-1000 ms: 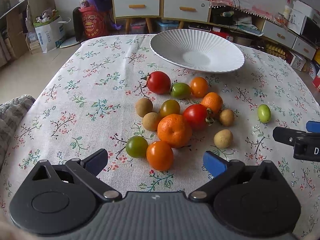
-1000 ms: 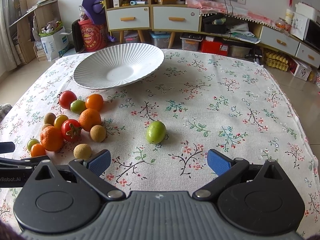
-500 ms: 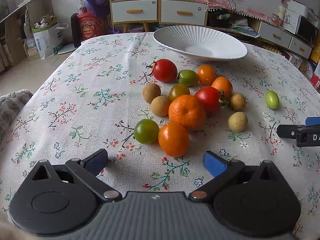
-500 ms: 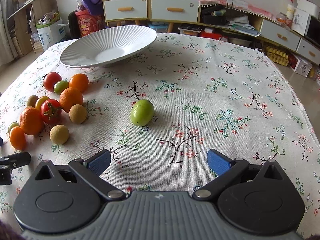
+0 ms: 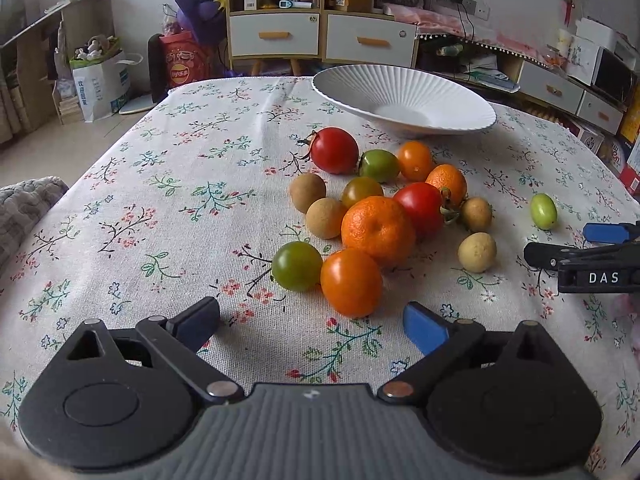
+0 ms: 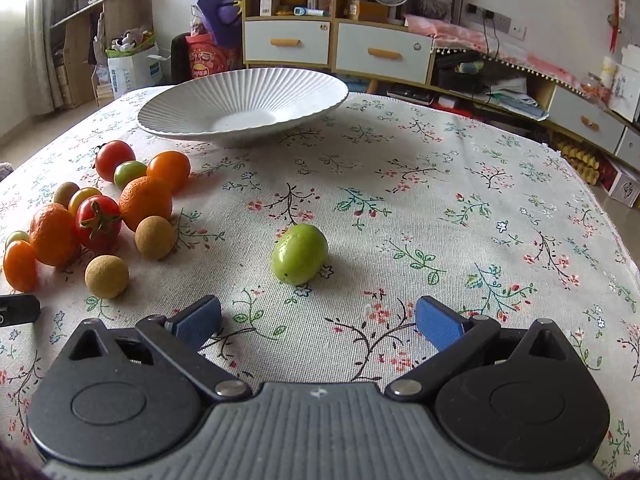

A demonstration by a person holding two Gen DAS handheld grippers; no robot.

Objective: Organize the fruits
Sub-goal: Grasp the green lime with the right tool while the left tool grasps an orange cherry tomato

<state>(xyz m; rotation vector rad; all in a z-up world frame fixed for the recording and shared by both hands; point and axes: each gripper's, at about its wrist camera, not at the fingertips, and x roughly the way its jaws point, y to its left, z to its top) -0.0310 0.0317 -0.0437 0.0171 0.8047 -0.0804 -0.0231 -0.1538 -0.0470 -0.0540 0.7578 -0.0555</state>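
Hovering low over the flower-print cloth on the counter (image 5: pixel 160 200), the left tool (image 5: pixel 312 322) has its blue-padded fingers spread wide with nothing between them, though its jaws have just been closing a little. Just ahead of its fingers lies an orange tomato (image 5: pixel 351 282), touching a green tomato (image 5: pixel 297 266) on one side and a big mandarin (image 5: pixel 378 230) behind it. Clustered around these are two red tomatoes, a smaller mandarin, further green and orange tomatoes and several round tan fruits, most of them touching one another; one tan fruit (image 5: pixel 477 252) sits slightly apart on the right of the pile.

The right tool (image 6: pixel 318 318) also has its fingers wide apart and holds nothing. A lone green fruit (image 6: pixel 299 253) lies on the cloth just ahead of the gap between its fingers, well apart from the pile at the left. In the left wrist view the right tool's tip shows at the right edge, near that green fruit.

A white ribbed bowl (image 6: pixel 180 112) stands at the far side of the counter, beyond all the fruit, with no fruit in it.
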